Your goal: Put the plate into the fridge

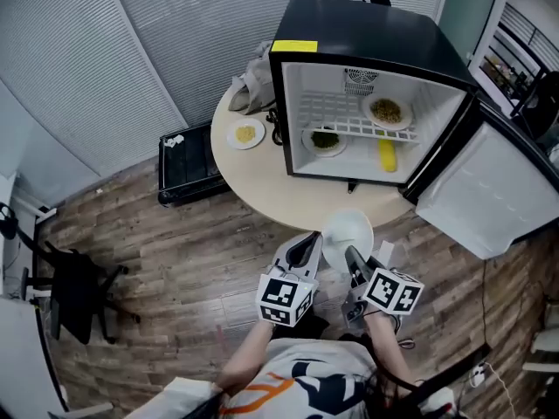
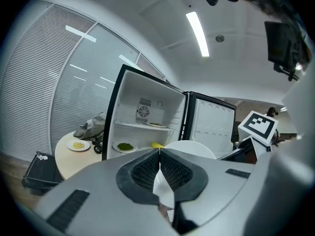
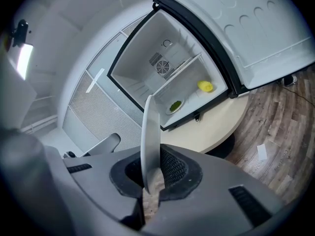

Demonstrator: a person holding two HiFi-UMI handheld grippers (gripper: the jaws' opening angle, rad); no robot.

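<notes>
Left gripper (image 1: 307,248) and right gripper (image 1: 354,262) are both clamping the plate (image 1: 348,230) rim; open fridge (image 1: 367,29) is sitting straight ahead.

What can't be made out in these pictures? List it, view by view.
- Head view: the yellow item on the fridge floor is too small to name.
- Head view: the food on the shelf plate is too small to identify.
- Right gripper view: the held plate shows edge-on, so its top face is hidden.
- Head view: the person's hands are mostly hidden under the left gripper and right gripper.
</notes>
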